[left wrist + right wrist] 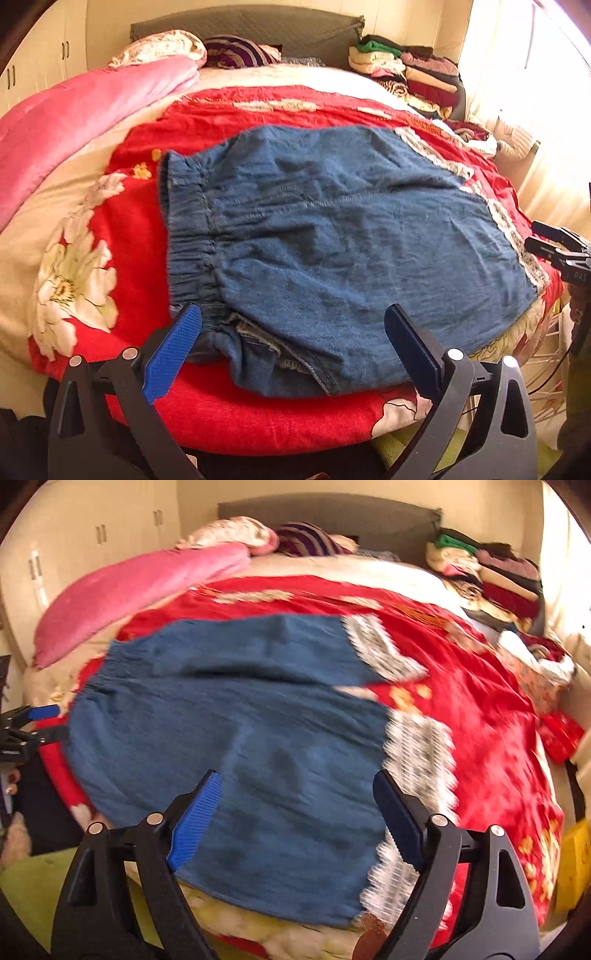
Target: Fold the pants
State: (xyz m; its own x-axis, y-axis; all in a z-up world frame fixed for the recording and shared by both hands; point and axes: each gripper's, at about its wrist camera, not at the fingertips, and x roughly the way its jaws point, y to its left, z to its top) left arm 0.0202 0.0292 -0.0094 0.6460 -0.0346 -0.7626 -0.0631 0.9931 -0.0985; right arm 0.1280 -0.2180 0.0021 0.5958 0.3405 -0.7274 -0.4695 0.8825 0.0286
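1. On a bed (229, 424) with a red flower blanket (480, 720).
2. Blue pants (332, 236) flat on the blanket, lace hems to the right.
3. Left gripper (291, 350) spread wide, holding nothing.
4. Right gripper (295, 819) spread wide too, holding nothing.

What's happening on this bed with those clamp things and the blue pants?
A person is folding blue pants on a red flowered blanket, holding a two-fingered tool in each hand. The pants lie folded over, elastic waistband to the left and lace-trimmed hems to the right. Both the left tool and the right tool stand open above the near edge, gripping nothing.
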